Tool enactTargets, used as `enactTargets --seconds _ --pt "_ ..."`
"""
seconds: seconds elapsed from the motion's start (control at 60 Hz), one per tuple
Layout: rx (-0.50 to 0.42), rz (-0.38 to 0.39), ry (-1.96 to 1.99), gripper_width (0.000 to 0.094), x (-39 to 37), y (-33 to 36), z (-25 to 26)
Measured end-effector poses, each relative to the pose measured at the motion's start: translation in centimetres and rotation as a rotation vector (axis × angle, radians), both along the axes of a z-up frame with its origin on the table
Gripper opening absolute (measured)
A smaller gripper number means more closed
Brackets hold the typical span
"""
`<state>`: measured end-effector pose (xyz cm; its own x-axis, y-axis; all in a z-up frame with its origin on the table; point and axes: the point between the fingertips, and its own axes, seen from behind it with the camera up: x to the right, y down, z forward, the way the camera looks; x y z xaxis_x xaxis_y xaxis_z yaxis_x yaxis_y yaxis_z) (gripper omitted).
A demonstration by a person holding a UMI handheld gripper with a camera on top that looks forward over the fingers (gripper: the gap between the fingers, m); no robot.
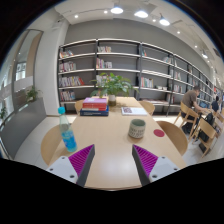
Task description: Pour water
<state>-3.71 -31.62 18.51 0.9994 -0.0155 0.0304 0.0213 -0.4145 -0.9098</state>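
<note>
A clear plastic bottle (66,131) with a blue label and blue cap stands on the round wooden table (105,135), ahead of my left finger and slightly to its left. A grey-green cup (138,128) stands on the table ahead of my right finger. My gripper (113,160) is open over the table's near edge, its purple pads (82,158) wide apart with only bare tabletop between them. Both bottle and cup are beyond the fingertips, untouched.
A stack of red and dark books (95,104) and a potted plant (112,84) sit at the table's far side, with a flat book (133,110) to the right. Wooden chairs (176,135) ring the table. Bookshelves (130,65) line the back wall; a person (191,99) sits at right.
</note>
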Motion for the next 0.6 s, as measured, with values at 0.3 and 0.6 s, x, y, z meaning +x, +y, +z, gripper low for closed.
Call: enactTargets --seconds 0.3,0.6 --pt "-0.012 0.161 0.023 0.0763 -16.2 4.3 -6.4" --pt "0.022 0.184 0.004 0.0767 -21.1 14.6 -8.1"
